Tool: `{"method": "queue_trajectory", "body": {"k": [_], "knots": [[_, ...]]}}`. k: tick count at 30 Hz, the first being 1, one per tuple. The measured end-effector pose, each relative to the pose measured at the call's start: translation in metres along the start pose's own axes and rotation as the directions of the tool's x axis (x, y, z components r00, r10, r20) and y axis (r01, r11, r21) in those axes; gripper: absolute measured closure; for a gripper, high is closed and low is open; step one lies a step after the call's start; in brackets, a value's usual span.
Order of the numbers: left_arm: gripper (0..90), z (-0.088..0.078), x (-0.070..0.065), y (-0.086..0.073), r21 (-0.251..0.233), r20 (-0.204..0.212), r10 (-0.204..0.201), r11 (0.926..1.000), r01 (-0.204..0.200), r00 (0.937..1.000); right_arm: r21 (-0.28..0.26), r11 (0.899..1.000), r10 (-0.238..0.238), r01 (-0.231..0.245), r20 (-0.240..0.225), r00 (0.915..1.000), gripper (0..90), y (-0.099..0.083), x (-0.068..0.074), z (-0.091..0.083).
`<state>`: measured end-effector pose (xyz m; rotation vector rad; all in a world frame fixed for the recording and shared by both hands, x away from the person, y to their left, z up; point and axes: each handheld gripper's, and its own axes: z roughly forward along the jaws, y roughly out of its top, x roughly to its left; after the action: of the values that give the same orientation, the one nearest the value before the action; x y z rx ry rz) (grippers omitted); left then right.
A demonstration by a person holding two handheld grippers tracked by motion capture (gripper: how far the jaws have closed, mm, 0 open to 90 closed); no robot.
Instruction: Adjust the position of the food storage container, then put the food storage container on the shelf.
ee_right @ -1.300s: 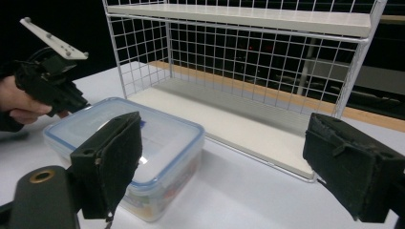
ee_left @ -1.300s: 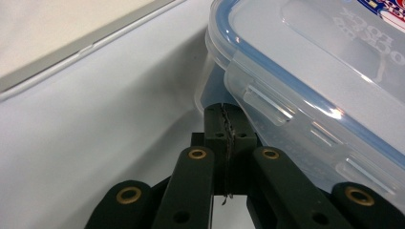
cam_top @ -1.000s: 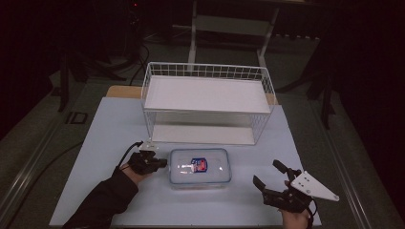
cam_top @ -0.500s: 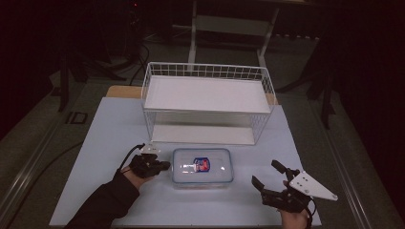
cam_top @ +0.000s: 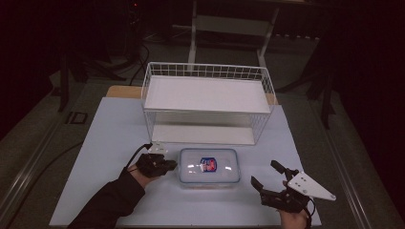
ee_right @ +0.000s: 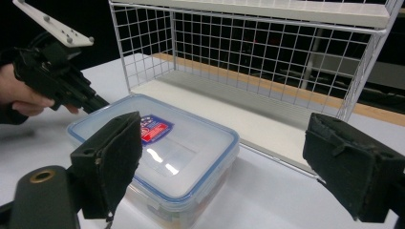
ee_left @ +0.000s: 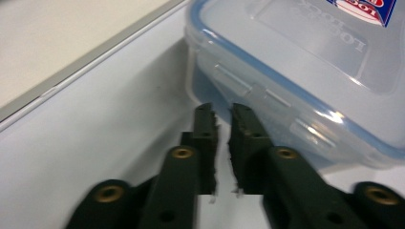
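Since a second ago our left gripper (cam_top: 168, 165) has crept a little nearer the one plastic container (cam_top: 208, 166), and its tips now sit just at that box's left end; our right gripper (cam_top: 269, 182) has barely shifted. We count one container with a blue-rimmed clear lid and one red and blue label (cam_top: 208, 164), lying on the table (cam_top: 105, 138) just in front of the single white wire rack (cam_top: 207, 102), between our two grippers. In the left gripper view the jaws are nearly pressed together beside the lid's side latch (ee_left: 260, 90), with only a thin slit between them and nothing in it. Our right gripper's jaws are spread wide, near the box's right end but apart from it.
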<state>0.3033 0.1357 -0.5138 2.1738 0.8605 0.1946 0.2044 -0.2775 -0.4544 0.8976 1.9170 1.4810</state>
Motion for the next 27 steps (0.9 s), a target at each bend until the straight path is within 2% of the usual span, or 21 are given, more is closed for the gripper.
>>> {"method": "queue_trajectory", "body": {"k": [2, 5, 8, 11, 13, 15, 16, 17, 18, 19, 21, 22, 24, 27], "knots": [[67.2, -0.008, 0.002, 0.0, -0.01, -0.008, -0.017, 0.9998, 0.017, 0.9998, 0.001, 1.0, -0.004, 0.004, 0.0, 1.0, 13.0, 0.0, 0.001, 0.0], [51.5, -0.024, 0.002, 0.001, -0.047, 0.008, -0.062, 0.997, 0.063, 0.998, 0.003, 1.0, -0.007, 0.007, -0.006, 1.0, 13.0, 0.0, 0.002, 0.002], [31.8, -0.038, -0.002, 0.006, -0.117, 0.034, -0.095, 0.9883, 0.098, 0.9949, 0.012, 1.0, -0.009, 0.009, -0.02, 0.9998, 13.0, 0.001, 0.003, 0.004], [14.3, -0.046, -0.007, 0.01, -0.164, 0.076, -0.117, 0.9782, 0.128, 0.9903, 0.029, 0.999, -0.016, 0.017, -0.042, 0.999, 12.9, 0.001, 0.006, 0.009], [13.7, -0.049, -0.009, 0.014, -0.191, 0.106, -0.142, 0.9684, 0.16, 0.9842, 0.031, 0.999, -0.013, 0.015, -0.059, 0.9981, 11.8, 0.002, 0.007, 0.011], [7.1, -0.048, -0.011, 0.019, -0.202, 0.118, -0.159, 0.9625, 0.181, 0.9801, 0.033, 0.999, -0.01, 0.013, -0.07, 0.9975, 11.5, 0.004, 0.008, 0.014], [2.5, -0.047, -0.012, 0.021, -0.204, 0.119, -0.166, 0.9608, 0.188, 0.9789, 0.029, 1.0, -0.009, 0.012, -0.077, 0.997, 11.4, 0.005, 0.008, 0.015], [1.5, -0.047, -0.012, 0.021, -0.204, 0.119, -0.166, 0.9608, 0.188, 0.9789, 0.029, 1.0, -0.009, 0.012, -0.077, 0.997, 11.4, 0.005, 0.008, 0.015], [1.5, -0.046, -0.014, 0.025, -0.219, 0.109, -0.164, 0.9579, 0.185, 0.9804, 0.028, 1.0, -0.01, 0.013, -0.079, 0.9968, 11.1, 0.006, 0.009, 0.016], [1.5, -0.045, -0.014, 0.027, -0.215, 0.107, -0.166, 0.9587, 0.186, 0.9802, 0.028, 0.999, -0.03, 0.032, -0.079, 0.9964, 11.0, 0.01, 0.009, 0.018], [1.5, -0.043, -0.014, 0.03, -0.212, 0.112, -0.175, 0.9574, 0.196, 0.9782, 0.023, 0.999, -0.02, 0.022, -0.08, 0.9966, 11.0, 0.013, 0.007, 0.021], [1.5, -0.041, -0.012, 0.031, -0.204, 0.111, -0.187, 0.957, 0.206, 0.9761, 0.025, 1.0, -0.016, 0.018, -0.075, 0.9971, 11.0, 0.015, 0.006, 0.023], [1.5, -0.035, -0.01, 0.032, -0.201, 0.124, -0.21, 0.9517, 0.232, 0.9697, 0.018, 1.0, -0.018, 0.019, -0.058, 0.9981, 11.0, 0.019, 0.002, 0.027], [1.5, -0.026, -0.005, 0.032, -0.175, 0.147, -0.252, 0.9452, 0.276, 0.9565, 0.006, 1.0, -0.03, 0.03, -0.032, 0.999, 11.0, 0.024, -0.002, 0.031]]}}
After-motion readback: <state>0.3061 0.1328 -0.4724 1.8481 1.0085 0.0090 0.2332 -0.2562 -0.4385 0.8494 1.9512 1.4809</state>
